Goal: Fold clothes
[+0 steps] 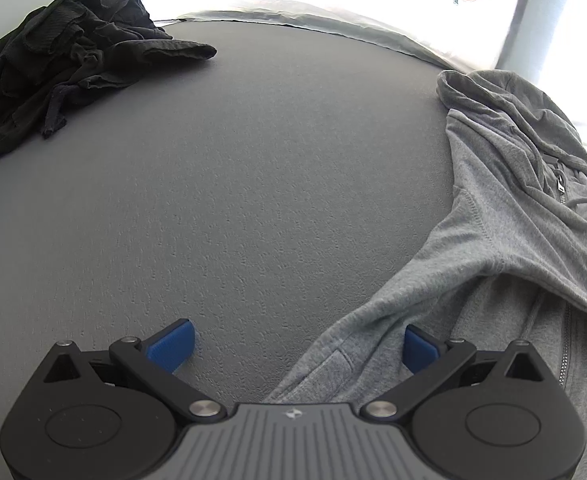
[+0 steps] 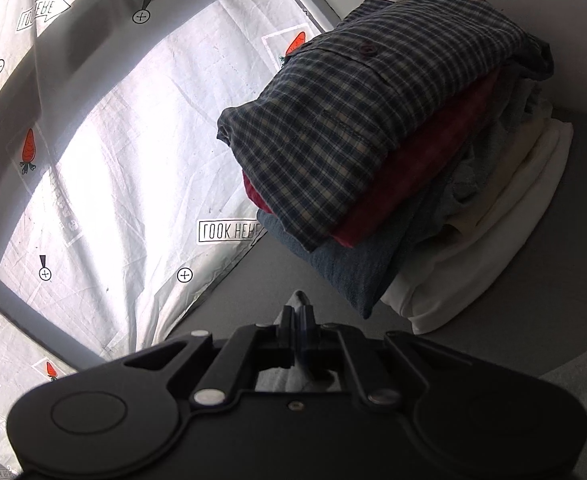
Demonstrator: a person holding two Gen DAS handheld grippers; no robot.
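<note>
1. pinching a scrap of light grey cloth (image 2: pixel 299 304) between pressed-together jaws, the right gripper (image 2: pixel 298 322) hangs just above the grey table (image 2: pixel 565 168); which garment that cloth belongs to cannot be told from its own view.
2. spread wide with nothing between its blue pads (image 1: pixel 171 346), the left gripper (image 1: pixel 297 346) sits low over the table, one pad on bare surface, the other resting at the edge of the grey hoodie (image 1: pixel 513 240).
3. the hoodie lies to the right of the left gripper, still unfolded: a sleeve trails toward the jaws, while the hood and zipper lie bunched farther off.
4. beyond the right gripper stands a stack of folded clothes (image 2: pixel 393 168), a plaid shirt (image 2: pixel 353 112) on top, with red, blue and white pieces beneath, so a good part of the work looks done.
5. at the far left of the table sits a crumpled heap of black clothes (image 1: pixel 61 64), seemingly not yet folded.
6. judging by this, the hoodie is the piece in hand, and the black heap remains after it.
</note>
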